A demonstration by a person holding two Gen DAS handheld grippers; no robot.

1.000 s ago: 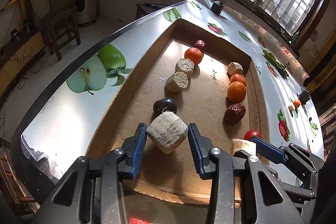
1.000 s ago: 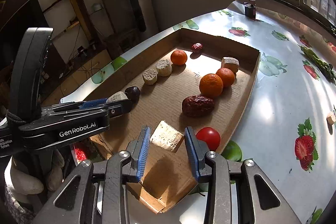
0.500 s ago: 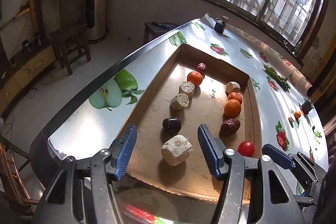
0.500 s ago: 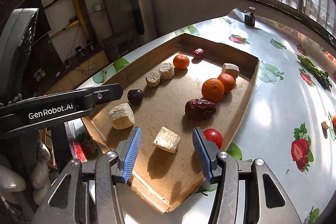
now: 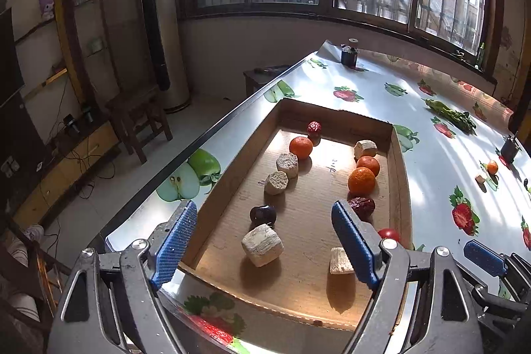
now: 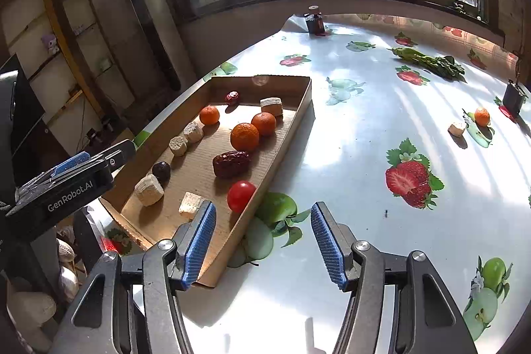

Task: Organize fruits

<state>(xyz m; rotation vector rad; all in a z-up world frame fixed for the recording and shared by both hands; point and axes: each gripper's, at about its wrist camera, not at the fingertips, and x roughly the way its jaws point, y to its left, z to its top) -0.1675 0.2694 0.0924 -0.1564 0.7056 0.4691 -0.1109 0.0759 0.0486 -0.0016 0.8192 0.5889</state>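
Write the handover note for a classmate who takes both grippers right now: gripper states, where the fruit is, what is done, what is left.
Left gripper: open, jaws just widened, nothing held; pale chunk lies free below it.
Right gripper: open, jaws just widened, empty, over the tablecloth beside the cardboard tray.
Done: two rows in the tray, including tangerines, a red date, a cherry tomato and a second pale chunk.
Left: a small tangerine and a pale piece still sit out on the far tablecloth.

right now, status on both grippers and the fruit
Left gripper open, right gripper open, both empty, jaws just opened. Two rows of fruit in the tray. Orange and pale chunk loose on the table.
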